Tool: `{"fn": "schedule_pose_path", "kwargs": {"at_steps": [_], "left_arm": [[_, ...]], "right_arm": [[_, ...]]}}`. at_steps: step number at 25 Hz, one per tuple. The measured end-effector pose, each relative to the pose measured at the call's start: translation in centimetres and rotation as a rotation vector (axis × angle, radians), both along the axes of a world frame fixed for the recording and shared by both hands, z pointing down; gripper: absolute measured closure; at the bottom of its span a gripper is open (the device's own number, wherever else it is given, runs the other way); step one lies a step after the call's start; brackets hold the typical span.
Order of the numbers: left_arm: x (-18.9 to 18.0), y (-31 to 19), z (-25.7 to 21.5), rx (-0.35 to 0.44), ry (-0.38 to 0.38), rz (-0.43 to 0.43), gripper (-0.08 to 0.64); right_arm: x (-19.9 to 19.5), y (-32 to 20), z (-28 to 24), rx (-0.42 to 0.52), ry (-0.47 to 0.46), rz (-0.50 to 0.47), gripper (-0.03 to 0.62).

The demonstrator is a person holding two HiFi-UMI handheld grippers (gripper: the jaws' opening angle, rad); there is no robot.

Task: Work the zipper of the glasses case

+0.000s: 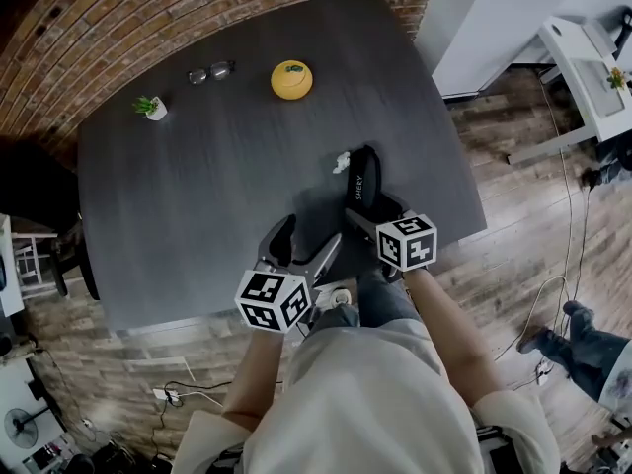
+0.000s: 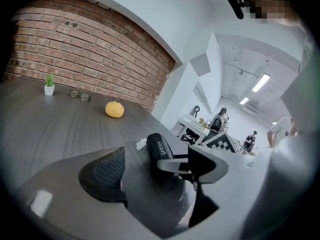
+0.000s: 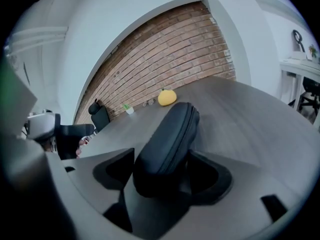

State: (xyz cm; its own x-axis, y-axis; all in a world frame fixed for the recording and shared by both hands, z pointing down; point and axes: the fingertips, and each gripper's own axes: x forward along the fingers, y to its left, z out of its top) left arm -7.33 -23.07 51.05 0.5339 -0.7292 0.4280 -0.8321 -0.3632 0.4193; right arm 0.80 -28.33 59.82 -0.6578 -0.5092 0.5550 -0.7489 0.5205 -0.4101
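The black glasses case (image 1: 361,176) lies near the front right of the dark table (image 1: 197,196), with a small white piece (image 1: 342,162) at its far end. My right gripper (image 1: 363,207) holds the near end. In the right gripper view the case (image 3: 170,134) fills the gap between both pads of the right gripper (image 3: 167,176), its zipper seam running along the right side. My left gripper (image 1: 301,241) hovers just left of it, open and holding nothing. From the left gripper view the case (image 2: 159,151) stands ahead of the left gripper (image 2: 155,173), apart from its pads.
A pair of glasses (image 1: 210,71), a yellow fruit-shaped object (image 1: 291,79) and a small potted plant (image 1: 150,107) sit along the table's far side by the brick wall. The front table edge is right below both grippers. A white desk (image 1: 583,67) stands off to the right.
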Motion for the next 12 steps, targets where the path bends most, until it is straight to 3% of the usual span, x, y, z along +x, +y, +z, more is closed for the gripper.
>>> {"fn": "schedule_pose_path", "kwargs": {"at_steps": [6, 12], "left_arm": [[-0.4, 1.1, -0.5, 0.002, 0.080, 0.007, 0.164], [0.3, 2.7, -1.3, 0.011, 0.121, 0.045, 0.166]], "right_arm": [[1.1, 1.5, -1.3, 0.034, 0.003, 0.005, 0.296], [2.1, 3.8, -3.6, 0.063, -0.057, -0.012, 0.318]]}}
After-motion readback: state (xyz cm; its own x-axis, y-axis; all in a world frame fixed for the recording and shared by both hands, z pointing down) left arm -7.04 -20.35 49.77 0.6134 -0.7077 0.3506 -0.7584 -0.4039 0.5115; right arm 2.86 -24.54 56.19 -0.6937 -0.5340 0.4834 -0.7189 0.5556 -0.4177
